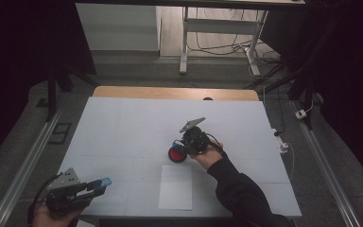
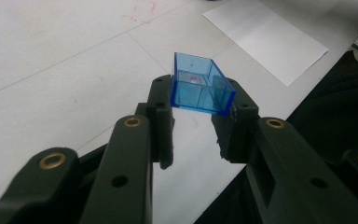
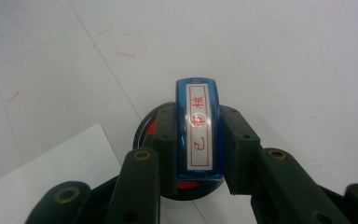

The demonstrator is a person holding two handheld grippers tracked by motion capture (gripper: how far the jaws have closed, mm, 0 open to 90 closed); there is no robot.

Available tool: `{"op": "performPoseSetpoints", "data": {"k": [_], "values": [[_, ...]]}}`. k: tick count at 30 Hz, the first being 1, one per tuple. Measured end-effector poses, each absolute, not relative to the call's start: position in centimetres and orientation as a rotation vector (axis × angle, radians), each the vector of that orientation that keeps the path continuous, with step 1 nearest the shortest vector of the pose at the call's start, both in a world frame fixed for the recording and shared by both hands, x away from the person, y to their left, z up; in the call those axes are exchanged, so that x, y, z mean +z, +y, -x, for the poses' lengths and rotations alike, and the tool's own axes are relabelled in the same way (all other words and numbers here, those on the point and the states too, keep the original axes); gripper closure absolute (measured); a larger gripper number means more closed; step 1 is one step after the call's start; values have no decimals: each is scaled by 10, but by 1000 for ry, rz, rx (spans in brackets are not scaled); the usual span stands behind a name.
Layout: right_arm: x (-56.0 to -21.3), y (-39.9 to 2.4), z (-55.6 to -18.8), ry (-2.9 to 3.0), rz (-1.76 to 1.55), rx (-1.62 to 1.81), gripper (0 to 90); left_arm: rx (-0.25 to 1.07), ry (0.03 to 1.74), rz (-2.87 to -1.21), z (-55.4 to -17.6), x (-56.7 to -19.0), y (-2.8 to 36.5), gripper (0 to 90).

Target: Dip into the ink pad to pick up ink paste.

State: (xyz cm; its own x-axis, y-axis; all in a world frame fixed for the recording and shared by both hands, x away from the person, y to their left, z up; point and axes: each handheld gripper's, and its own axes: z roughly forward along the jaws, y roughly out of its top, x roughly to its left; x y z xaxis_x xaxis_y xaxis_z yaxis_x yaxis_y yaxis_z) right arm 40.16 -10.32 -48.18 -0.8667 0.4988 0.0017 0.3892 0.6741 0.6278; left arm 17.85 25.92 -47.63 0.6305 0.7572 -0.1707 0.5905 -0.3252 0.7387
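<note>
Blue and clear, the stamp cap [image 2: 200, 88] sits clamped in the left hand-held gripper [image 2: 196, 119], left of the white paper sheet [image 1: 176, 187]. The right hand-held gripper [image 3: 196, 140] grips the blue stamp [image 3: 198, 135] – pressed onto the red ink pad [image 1: 177, 154] just beyond the sheet.

Two handheld grippers, the left gripper [image 1: 105, 182] and the right gripper [image 1: 178, 147], work a table [image 1: 123, 127] bearing one blue stamp [image 3: 198, 130], one blue cap [image 2: 200, 86], one red ink pad [image 1: 176, 155] and one paper sheet [image 1: 176, 187].
</note>
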Motion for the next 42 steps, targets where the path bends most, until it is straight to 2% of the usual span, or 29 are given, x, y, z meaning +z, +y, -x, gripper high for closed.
{"op": "performPoseSetpoints", "data": {"k": [20, 31, 42], "values": [[-481, -94, -396, 2694, -688, 891, 704, 257, 1053, -2046, -179, -476, 258, 688], [-486, -107, -406, 2719, -789, 1031, 704, 255, 1056, -2049, -180, -477, 258, 688], [-483, -98, -396, 2672, -696, 947, 701, 253, 1051, -2047, -180, -477, 259, 688]]}}
